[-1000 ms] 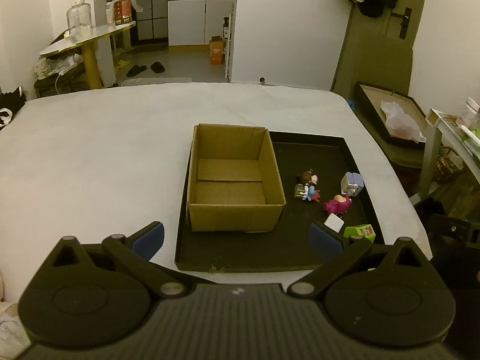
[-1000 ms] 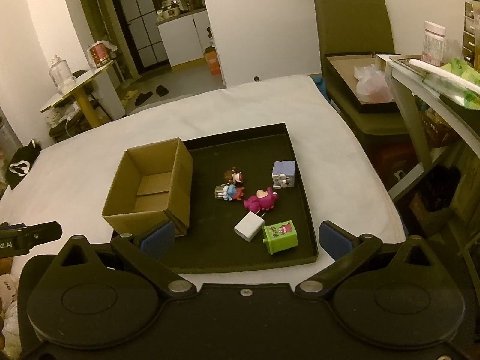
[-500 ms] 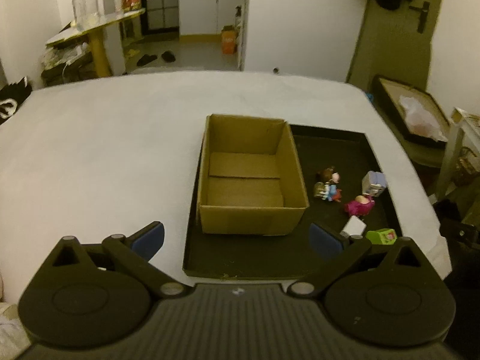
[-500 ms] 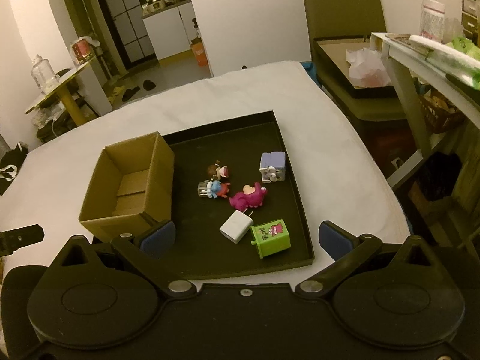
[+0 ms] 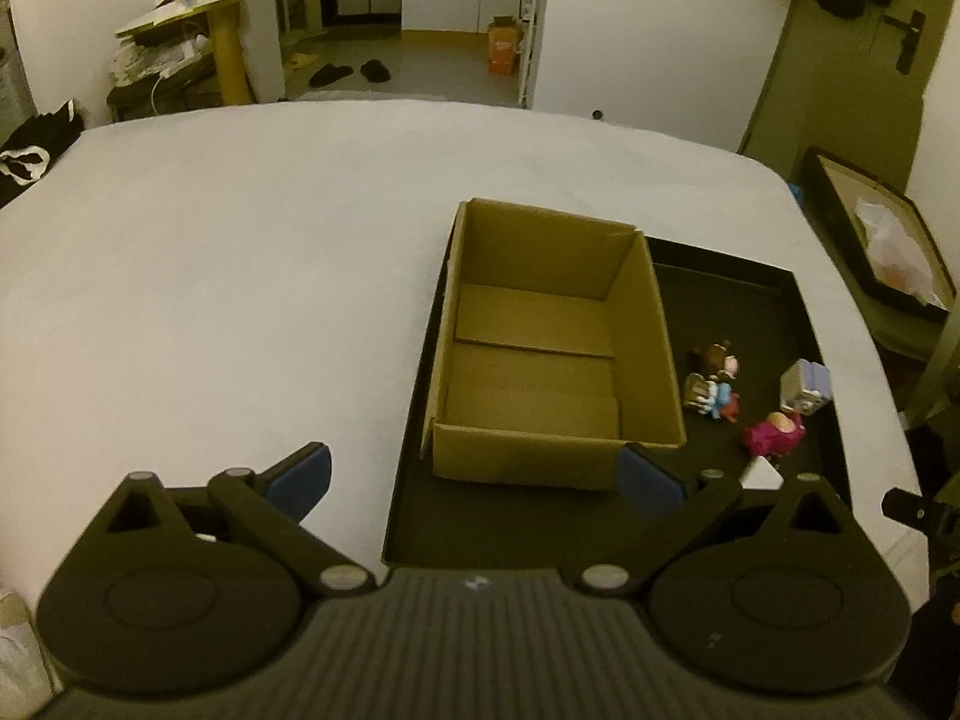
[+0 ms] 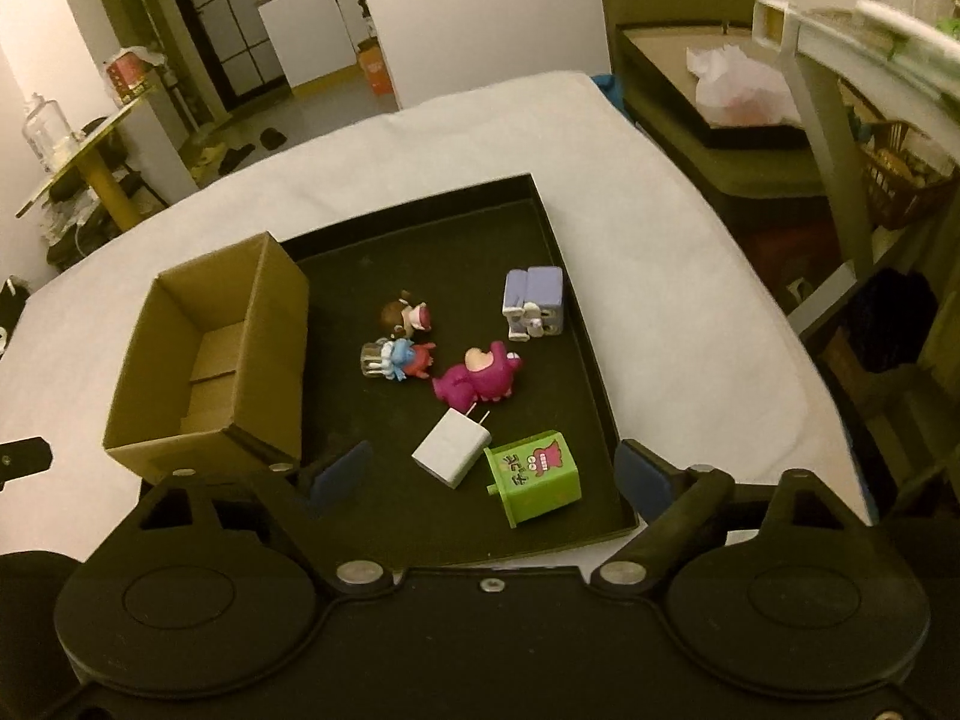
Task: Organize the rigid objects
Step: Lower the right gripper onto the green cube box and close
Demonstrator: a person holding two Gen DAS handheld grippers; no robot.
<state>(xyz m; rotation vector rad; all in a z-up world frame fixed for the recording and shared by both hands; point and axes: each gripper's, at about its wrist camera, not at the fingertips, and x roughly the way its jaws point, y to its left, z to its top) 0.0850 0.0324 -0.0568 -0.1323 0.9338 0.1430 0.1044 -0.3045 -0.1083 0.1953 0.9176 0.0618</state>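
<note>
Lying near the tray's front right corner, the white charger (image 6: 451,449) and the green toy box (image 6: 537,476) sit just beside each other, framed by the right gripper (image 6: 493,468). Its jaws have just been closing from their widest; they stand partly open, pads clear of both and holding nothing. Behind these lie a pink figure (image 6: 477,375), two small dolls (image 6: 399,339) and a purple block (image 6: 533,302). The empty cardboard box (image 6: 207,354) fills the black tray's (image 6: 600,360) left side. The left gripper (image 5: 474,480) hovers wide open and empty at the box's front edge. Picking one item only seems wise: centre the pads on it so the neighbour is not nudged.
</note>
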